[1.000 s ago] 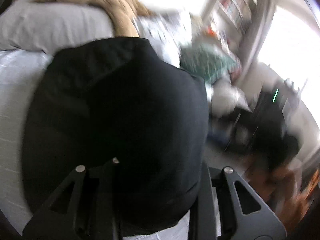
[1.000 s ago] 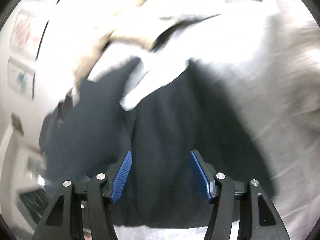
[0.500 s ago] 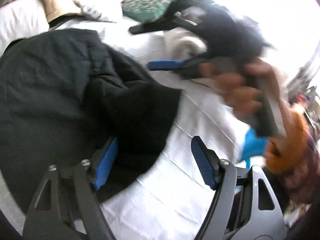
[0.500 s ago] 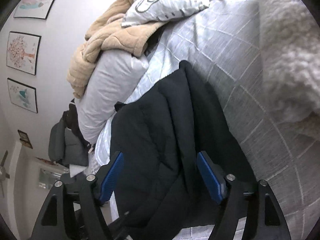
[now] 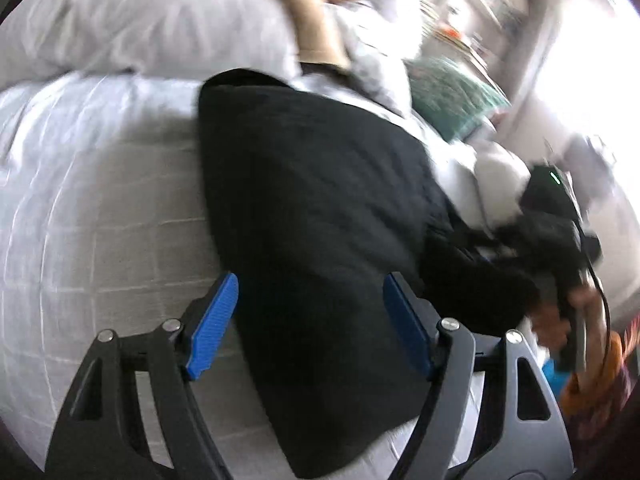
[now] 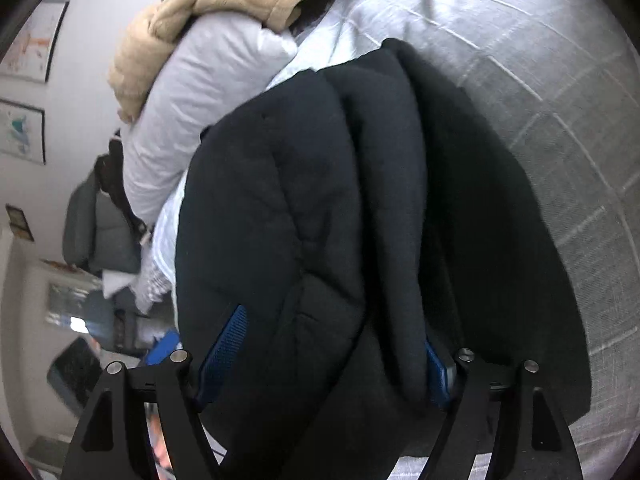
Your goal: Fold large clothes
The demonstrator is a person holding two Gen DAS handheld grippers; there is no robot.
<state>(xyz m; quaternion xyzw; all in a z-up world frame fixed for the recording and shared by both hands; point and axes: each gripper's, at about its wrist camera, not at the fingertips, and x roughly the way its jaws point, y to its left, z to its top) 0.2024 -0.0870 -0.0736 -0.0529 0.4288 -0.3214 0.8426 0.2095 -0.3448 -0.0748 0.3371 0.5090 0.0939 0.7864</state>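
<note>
A large black padded garment (image 5: 320, 208) lies folded lengthwise on the grey checked bedspread (image 5: 100, 200). My left gripper (image 5: 310, 324) is open above its near end, blue pads (image 5: 212, 324) spread wide, one over the bedspread and one over the cloth. In the right wrist view the garment (image 6: 320, 220) lies in thick folds. My right gripper (image 6: 324, 356) is open with a fold of the garment lying between its blue pads (image 6: 222, 354). The right gripper also shows in the left wrist view (image 5: 556, 232), at the garment's right edge.
A white pillow (image 5: 152, 28) and a tan blanket (image 6: 208, 4) lie at the head of the bed. A green patterned cushion (image 5: 452, 96) and a white fluffy throw (image 5: 500, 176) lie to the right. Framed pictures (image 6: 24, 128) hang on the wall.
The left gripper let go of the garment and opened, then swung back over its near end. The right gripper came lower onto the garment's folds, and the garment now lies flatter and narrower.
</note>
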